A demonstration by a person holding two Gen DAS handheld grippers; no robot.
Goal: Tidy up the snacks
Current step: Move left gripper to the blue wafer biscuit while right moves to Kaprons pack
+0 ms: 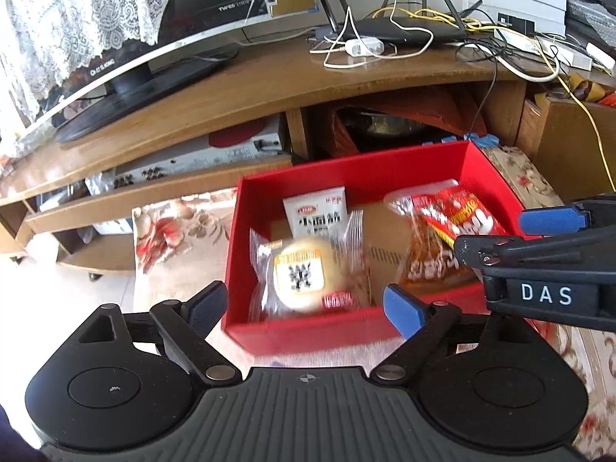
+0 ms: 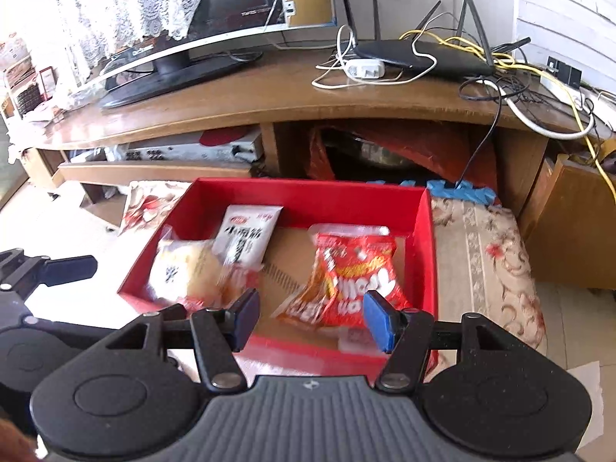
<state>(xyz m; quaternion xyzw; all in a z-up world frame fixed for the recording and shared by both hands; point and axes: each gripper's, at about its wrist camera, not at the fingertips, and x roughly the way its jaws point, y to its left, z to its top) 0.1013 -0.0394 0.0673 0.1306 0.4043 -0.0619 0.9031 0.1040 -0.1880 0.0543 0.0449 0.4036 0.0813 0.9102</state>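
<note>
Landmark: the red box (image 1: pixel 369 171), open-topped, resting on a floral-patterned cloth (image 2: pixel 485 254) in front of a low wooden desk (image 1: pixel 246 81).

Contents of the red box: 3 snack packets. A round bun in clear wrap (image 1: pixel 302 275) lies at the box's near-left corner. A white sachet with dark lettering (image 1: pixel 317 210) leans just behind the bun, toward the box's far wall. A red and orange snack bag (image 2: pixel 346 273) lies in the right half of the box, apart from the other 2 packets, with bare cardboard floor between.

Left gripper (image 1: pixel 304 304): held above the near wall of the red box, fingers (image 1: pixel 400 310) spread wide and released, nothing between them; the bun appears beyond the gap, untouched.

Right gripper (image 2: pixel 312 315): held above the near edge of the red box over its right half, fingers (image 2: pixel 379 317) parted and released, nothing between the pads; the red and orange snack bag lies beyond them, not gripped.

Behind the red box, on the desk: a monitor (image 1: pixel 127 57) partly draped with lace, and a router (image 2: pixel 419 54) among tangled cables.
</note>
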